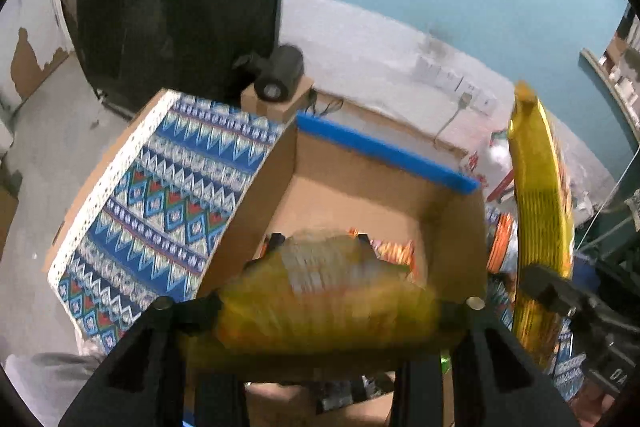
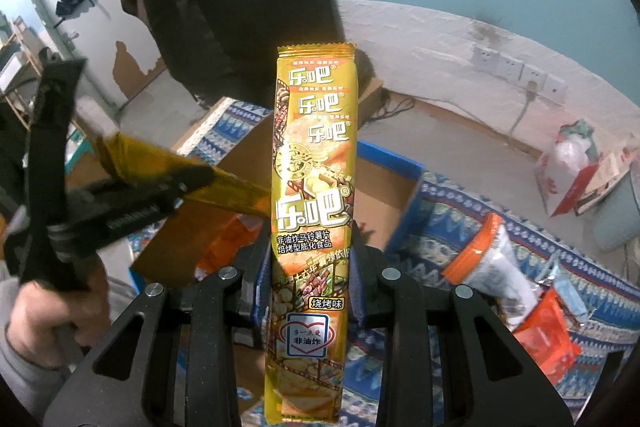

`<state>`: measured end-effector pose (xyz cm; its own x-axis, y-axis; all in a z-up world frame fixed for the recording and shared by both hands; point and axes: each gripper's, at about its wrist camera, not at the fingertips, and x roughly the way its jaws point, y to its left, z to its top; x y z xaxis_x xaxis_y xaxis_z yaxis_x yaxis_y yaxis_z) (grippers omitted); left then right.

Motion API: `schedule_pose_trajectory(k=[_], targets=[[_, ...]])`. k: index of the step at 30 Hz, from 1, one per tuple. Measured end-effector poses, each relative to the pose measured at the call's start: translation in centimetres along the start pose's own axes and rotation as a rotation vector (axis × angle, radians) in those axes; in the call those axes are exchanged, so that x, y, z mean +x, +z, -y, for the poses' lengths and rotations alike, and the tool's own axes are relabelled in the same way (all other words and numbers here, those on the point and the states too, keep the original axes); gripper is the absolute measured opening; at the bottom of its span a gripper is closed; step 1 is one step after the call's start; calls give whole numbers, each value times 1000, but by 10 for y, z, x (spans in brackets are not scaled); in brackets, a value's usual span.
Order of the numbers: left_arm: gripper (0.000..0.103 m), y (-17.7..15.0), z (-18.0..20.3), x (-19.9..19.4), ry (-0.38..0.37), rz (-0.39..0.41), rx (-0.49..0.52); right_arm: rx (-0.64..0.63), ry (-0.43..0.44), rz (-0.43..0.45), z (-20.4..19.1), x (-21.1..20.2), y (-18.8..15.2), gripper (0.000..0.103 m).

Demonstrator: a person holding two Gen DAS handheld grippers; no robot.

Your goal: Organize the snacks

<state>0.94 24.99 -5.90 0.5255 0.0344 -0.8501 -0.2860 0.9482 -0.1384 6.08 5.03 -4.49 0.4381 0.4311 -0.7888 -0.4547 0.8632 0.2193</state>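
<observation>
right gripper (image 2: 312,259): jaws narrow, clamped on a long yellow chip pack (image 2: 310,227), pads on both sides of its lower half. pack stands upright, top seal up, sharp in right wrist view. same pack shows edge-on at the right of the left wrist view (image 1: 540,219), beside the box, over the cloth.

left gripper (image 1: 320,263): second yellow pack (image 1: 324,303) lies crosswise btwn the fingers, blurred. jaws narrow, but can't tell if the pads press on it or have let go. in right wrist view that gripper (image 2: 192,183) is at the left w/ the pack sticking out both sides of the jaws, a hand (image 2: 52,311) in a grey sleeve on the grip.

cardboard box (image 1: 360,187): open, blue tape on far rim, directly under the left pack. orange snack bags (image 1: 394,251) already on its floor. near flap covered w/ patterned blue cloth (image 1: 160,195).

on the cloth right of the box: orange-lidded jar-like pack (image 2: 488,259) lying on its side, orange-red bag (image 2: 544,331) just beside it. both well apart from either gripper.

bg: small black cam-like device (image 1: 280,71) on a carton behind the box, wall sockets (image 2: 516,71), red-white bag (image 2: 576,171) on the floor.
</observation>
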Motion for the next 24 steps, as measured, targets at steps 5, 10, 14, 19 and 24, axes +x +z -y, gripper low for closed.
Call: schedule_pose_trajectory(k=[5, 10, 14, 19, 24], targets=[[70, -14, 5, -12, 39, -15, 56, 7, 20, -21, -12, 15, 4, 30], [70, -23, 6, -27, 26, -7, 73, 16, 33, -47, -19, 28, 4, 31], [70, -23, 2, -34, 48, 7, 66, 23, 40, -66, -23, 36, 3, 31], [70, -23, -6, -38, 52, 8, 44, 34, 56, -69, -29, 38, 6, 37], [70, -24, 0, -40, 36, 9, 53, 24, 33, -54, -29, 29, 4, 44]])
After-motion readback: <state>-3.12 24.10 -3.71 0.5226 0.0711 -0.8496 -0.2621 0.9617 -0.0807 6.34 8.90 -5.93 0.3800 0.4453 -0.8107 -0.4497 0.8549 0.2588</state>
